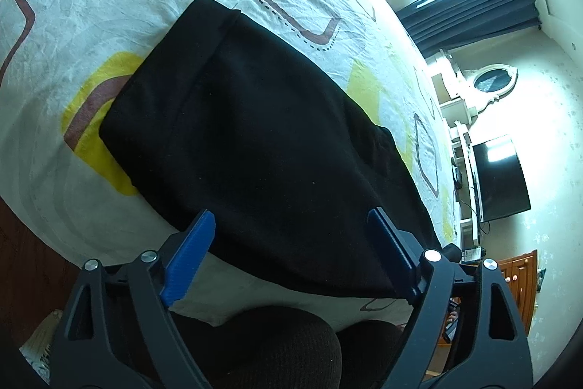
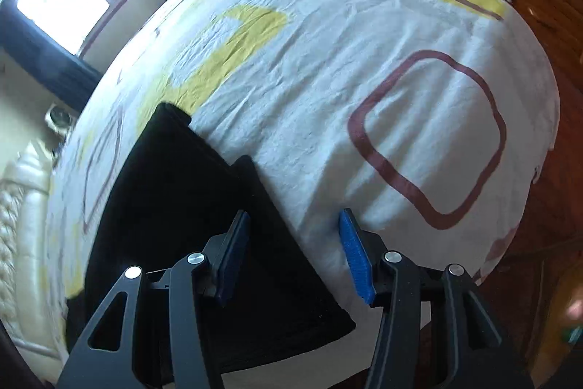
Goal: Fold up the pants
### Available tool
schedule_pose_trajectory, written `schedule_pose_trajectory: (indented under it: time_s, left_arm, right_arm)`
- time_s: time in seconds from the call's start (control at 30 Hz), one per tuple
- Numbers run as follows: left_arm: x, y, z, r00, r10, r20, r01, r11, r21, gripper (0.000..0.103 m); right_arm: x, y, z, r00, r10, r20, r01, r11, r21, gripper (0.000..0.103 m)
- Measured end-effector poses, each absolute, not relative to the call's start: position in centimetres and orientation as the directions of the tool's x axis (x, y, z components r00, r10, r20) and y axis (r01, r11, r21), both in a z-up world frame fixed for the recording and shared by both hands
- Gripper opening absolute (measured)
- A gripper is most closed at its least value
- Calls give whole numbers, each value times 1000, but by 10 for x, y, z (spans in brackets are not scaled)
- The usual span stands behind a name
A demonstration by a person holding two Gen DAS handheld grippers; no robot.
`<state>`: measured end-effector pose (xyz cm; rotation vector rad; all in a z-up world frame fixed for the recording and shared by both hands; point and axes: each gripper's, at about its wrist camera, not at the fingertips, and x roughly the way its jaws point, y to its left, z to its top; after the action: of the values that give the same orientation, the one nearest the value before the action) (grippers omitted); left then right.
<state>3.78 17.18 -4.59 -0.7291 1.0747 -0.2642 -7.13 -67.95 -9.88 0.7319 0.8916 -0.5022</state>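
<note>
Folded black pants (image 1: 262, 141) flat on bed sheet (image 1: 91, 6), under left gripper (image 1: 291, 217) & right gripper (image 2: 293, 217); both jaws wide, empty.

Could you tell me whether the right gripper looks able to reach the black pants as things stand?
Probably yes: the right gripper is open above the pants, with nothing between them.

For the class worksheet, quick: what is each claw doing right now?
Left claw: open, holding nothing, above the black pants.
Right claw: open, holding nothing.
</note>
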Motion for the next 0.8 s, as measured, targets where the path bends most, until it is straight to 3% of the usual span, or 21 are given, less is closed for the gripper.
schedule_pose_trajectory:
  time_s: [0.03, 0.1, 0.13, 0.27, 0.43, 0.53, 0.6, 0.73, 0.8]
  left_arm:
    - [39, 167, -46, 472, -525, -708, -147, 745, -650, 87]
    - [44, 157, -47, 462, -518, -720, -150, 754, -640, 87]
    - [46, 152, -47, 458, -516, -724, -155, 756, -636, 87]
    - [52, 137, -46, 458, -516, -724, -169, 749, -641, 87]
    - [54, 121, -46, 472, -533, -703, -155, 734, -661, 87]
    - [52, 119, -49, 466, -536, -704, -148, 737, -659, 88]
    - [52, 122, -50, 464, -542, -701, -134, 739, -661, 88]
    - [56, 124, -50, 457, -551, -698, -103, 747, -657, 88]
    - [56, 121, -50, 461, -552, -695, -81, 754, -652, 91]
  right_arm:
    - [-63, -666, -98, 515, -110, -850, 630, 720, 289, 46]
    - [-51, -643, -92, 467, -152, -871, 568, 807, 164, 18]
    - [-49, -635, -88, 469, -143, -872, 525, 838, 145, 14]
    - [-33, -630, -51, 471, -279, -837, 463, 886, -35, 12]
    - [-17, -646, -43, 494, -343, -799, 446, 889, -106, 13]
    - [-21, -672, -83, 454, -260, -852, 473, 881, -16, 23]
    - [-43, -695, -82, 531, -180, -828, 542, 824, 168, 34]
    - [-104, -729, -55, 623, -302, -722, 718, 587, 374, 46]
    - [-111, -727, -55, 731, -195, -654, 637, 538, 552, 46]
